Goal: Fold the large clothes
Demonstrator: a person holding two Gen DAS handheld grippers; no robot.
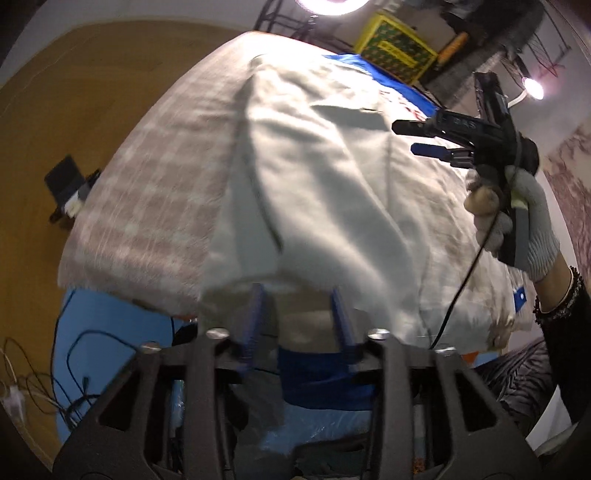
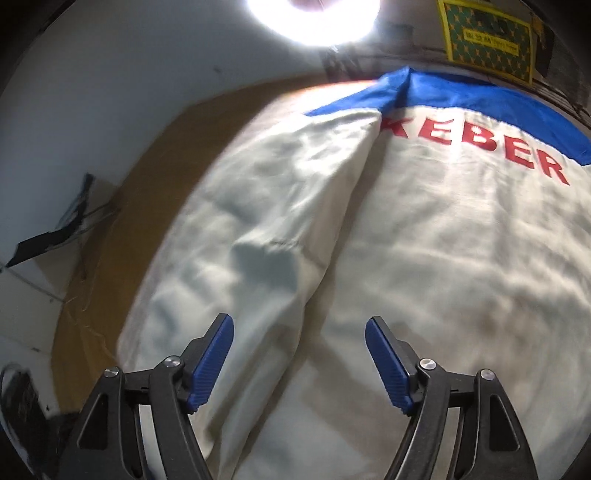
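Observation:
A large cream garment with a blue yoke and red lettering lies spread over a checked cloth on the table. One sleeve is folded in along the body. My left gripper is at the garment's near hem, its blue fingers apart with the hem draped over their tips. My right gripper is open and empty above the garment's lower part. In the left wrist view it hovers at the right, held by a gloved hand.
A yellow patterned box stands behind the table. Bright lamps shine at the back. A brown floor lies to the left with a dark object. Loose cables and blue sheeting lie below the table's near edge.

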